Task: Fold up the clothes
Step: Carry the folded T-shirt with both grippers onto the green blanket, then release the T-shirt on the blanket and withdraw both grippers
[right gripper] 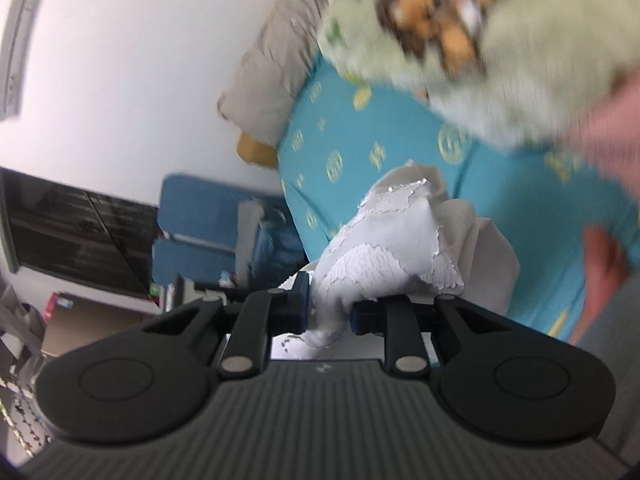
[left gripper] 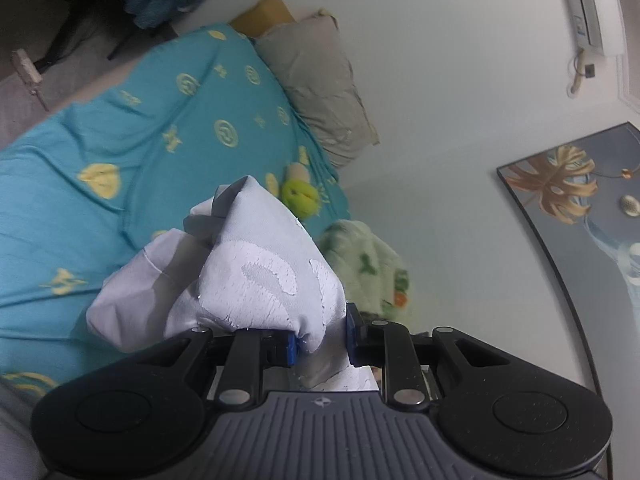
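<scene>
A white garment point(left gripper: 256, 276) with a cracked, peeling white print is bunched up above the teal bed. My left gripper point(left gripper: 322, 346) is shut on a fold of it, the cloth pinched between the blue pads point(left gripper: 291, 348). In the right wrist view the same white garment point(right gripper: 392, 256) rises from my right gripper point(right gripper: 330, 312), which is shut on another part of it. A pale green garment point(right gripper: 460, 32) with a brown cartoon print shows blurred at the top right, and the same green garment point(left gripper: 368, 264) appears just beyond the white one in the left wrist view.
The bed has a teal sheet point(left gripper: 120, 152) with yellow motifs, a grey pillow point(left gripper: 320, 80) and a yellow cushion point(left gripper: 264, 12) at its head. A small yellow-green toy point(left gripper: 300, 192) lies on it. A blue chair point(right gripper: 208, 232) stands beside the bed. A hand point(right gripper: 608, 264) is at the right.
</scene>
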